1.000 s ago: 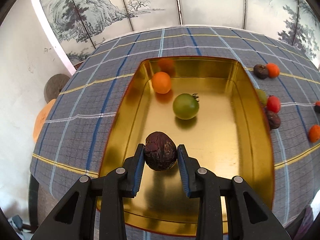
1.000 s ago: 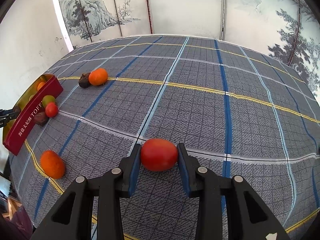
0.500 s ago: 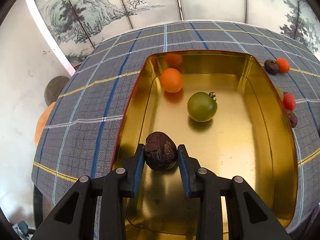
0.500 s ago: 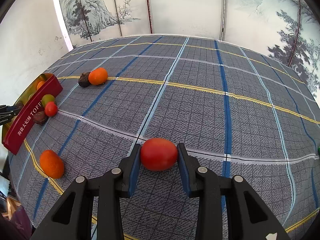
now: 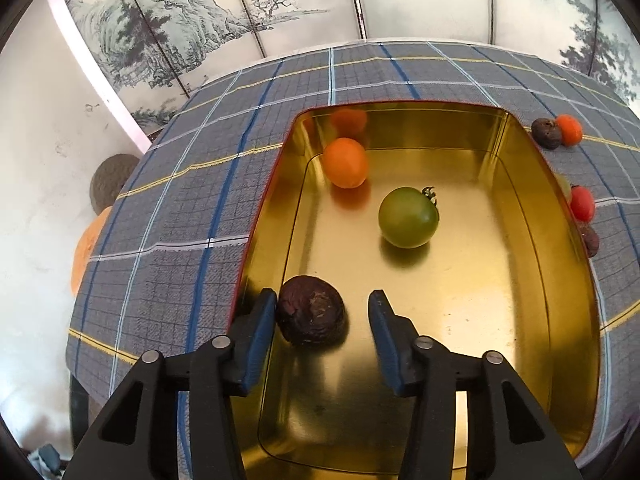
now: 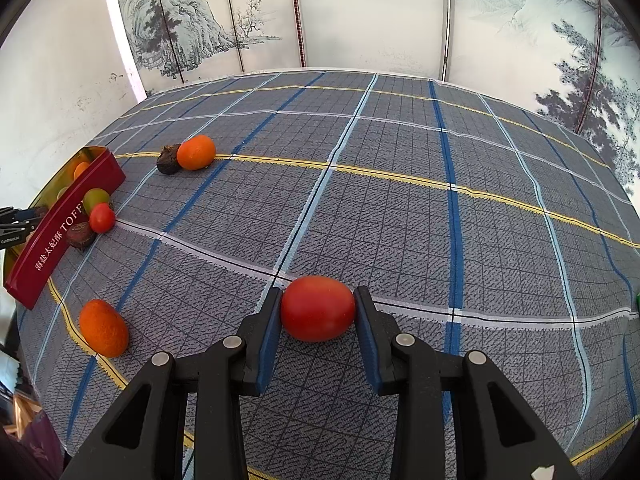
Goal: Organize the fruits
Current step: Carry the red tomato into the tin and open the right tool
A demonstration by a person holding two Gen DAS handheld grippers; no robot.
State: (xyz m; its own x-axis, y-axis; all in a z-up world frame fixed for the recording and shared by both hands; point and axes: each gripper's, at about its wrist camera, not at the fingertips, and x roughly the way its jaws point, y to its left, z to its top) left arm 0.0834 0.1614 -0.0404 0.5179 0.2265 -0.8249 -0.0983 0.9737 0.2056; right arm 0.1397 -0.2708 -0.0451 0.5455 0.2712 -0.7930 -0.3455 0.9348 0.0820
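My left gripper [image 5: 322, 312] is open over a gold tin [image 5: 532, 304]. A dark wrinkled passion fruit [image 5: 311, 315] lies on the tin floor between the fingers, against the left one. An orange fruit [image 5: 345, 162] and a green tomato [image 5: 408, 217] also lie in the tin. My right gripper [image 6: 316, 310] is shut on a red tomato [image 6: 318, 308] just above the checked tablecloth. In the right wrist view the tin [image 6: 60, 232] stands at the far left, its outside red.
Loose fruit lies on the cloth: an orange one [image 6: 103, 328] near the front left, an orange [image 6: 196, 152] and a dark one [image 6: 167, 159] further back, and a green [image 6: 96, 198], a red [image 6: 102, 218] and a dark fruit [image 6: 79, 235] beside the tin.
My left gripper has opened and let go of the passion fruit, which now rests on the tin floor. My right gripper still holds the red tomato in the same place.
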